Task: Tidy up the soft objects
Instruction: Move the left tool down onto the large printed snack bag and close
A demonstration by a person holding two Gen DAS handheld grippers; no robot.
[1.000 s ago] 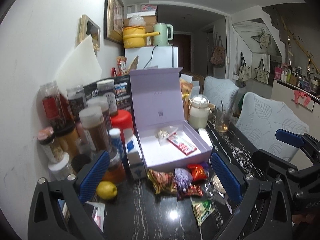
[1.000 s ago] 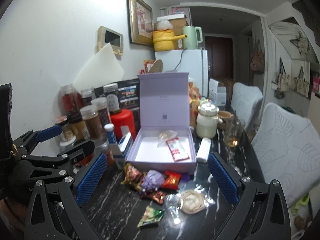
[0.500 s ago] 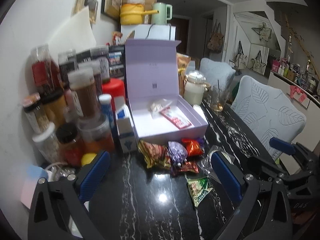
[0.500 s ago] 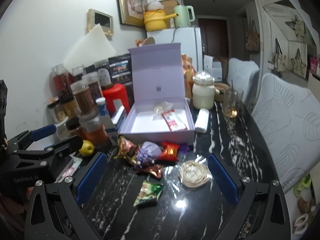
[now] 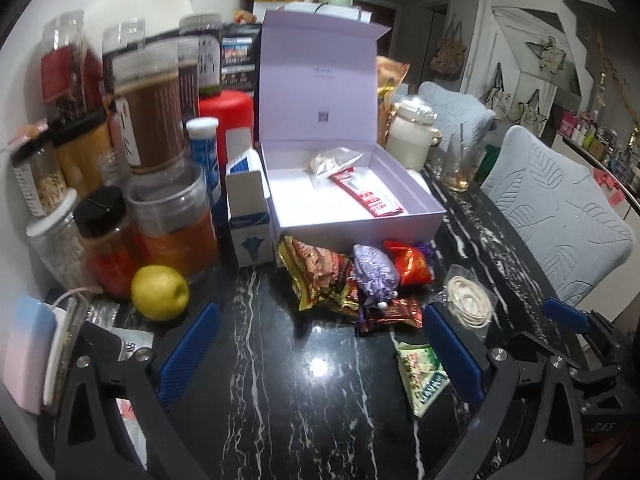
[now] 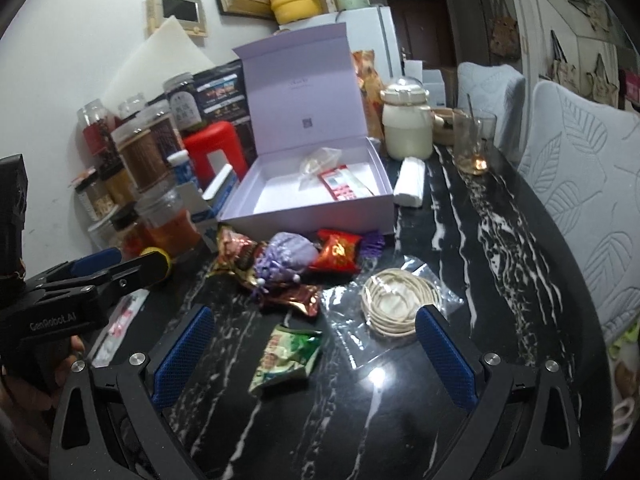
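Left wrist view: left claw (image 5: 316,350) gaped wide, empty, above the black bench (image 5: 280,400). Step judged as approach before a pick. Crumpled snack packets (image 5: 320,276) and a lilac pouch (image 5: 374,270) lay heaped just in front of the open box (image 5: 352,224); a red sachet (image 5: 370,198) lay inside it.

Right wrist view: right claw (image 6: 310,354) likewise spread and empty. A green packet (image 6: 286,354) lay between its fingers, well short of the box (image 6: 316,212). Next move probably: lower, pinch gently; the foil looked creased and yielding.

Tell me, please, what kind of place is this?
Most likely a home dining area: a black marble table with padded chairs, food jars along the wall, and a small fridge carrying a yellow pot.
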